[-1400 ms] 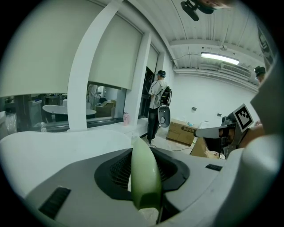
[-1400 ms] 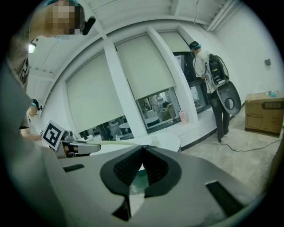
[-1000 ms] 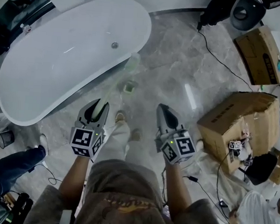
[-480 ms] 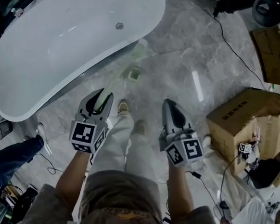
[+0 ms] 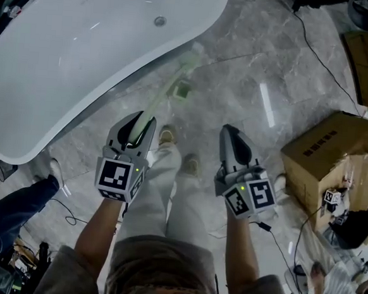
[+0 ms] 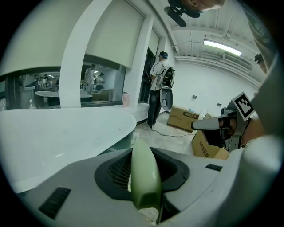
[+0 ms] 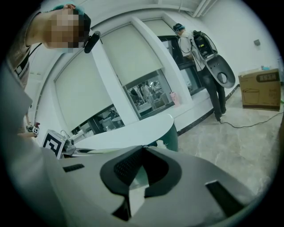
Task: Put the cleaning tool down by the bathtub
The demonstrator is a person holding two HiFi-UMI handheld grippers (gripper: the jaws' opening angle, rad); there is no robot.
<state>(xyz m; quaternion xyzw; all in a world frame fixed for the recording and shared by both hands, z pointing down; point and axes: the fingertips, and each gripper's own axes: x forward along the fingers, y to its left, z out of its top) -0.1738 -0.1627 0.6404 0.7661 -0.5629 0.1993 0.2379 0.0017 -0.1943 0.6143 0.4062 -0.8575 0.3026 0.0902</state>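
1. Bathtub [image 5: 83,59]: white, oval, freestanding. Fills the upper left of the head view, with a drain fitting [image 5: 159,21] in its basin.
2. Bystander's leg [image 5: 14,209]: blue trousers and a white shoe, on the floor below the tub's near end.
3. Left gripper [image 5: 140,118]: held out over the grey marble floor [image 5: 240,71], jaws pointing toward the tub. Its jaws are clamped on item 4; in the left gripper view the handle [image 6: 144,177] stands upright between them.
4. Cleaning tool [image 5: 166,88]: pale green with a long handle. It runs from the left gripper up and right, and its far end lies just beside the tub's outer edge. A small green square piece [image 5: 183,90] sits by the shaft; whether it is joined to the shaft cannot be told.
5. Wearer's legs [image 5: 161,192]: light trousers and tan shoes, between the two grippers.
6. Right gripper [image 5: 231,130]: level with the left one and well apart from the tool. Its jaw tips meet with nothing between them.
7. Black cable [image 5: 318,58]: trails across the floor at upper right.
8. Cardboard box [image 5: 329,154]: open, at the right, with clutter beside it.
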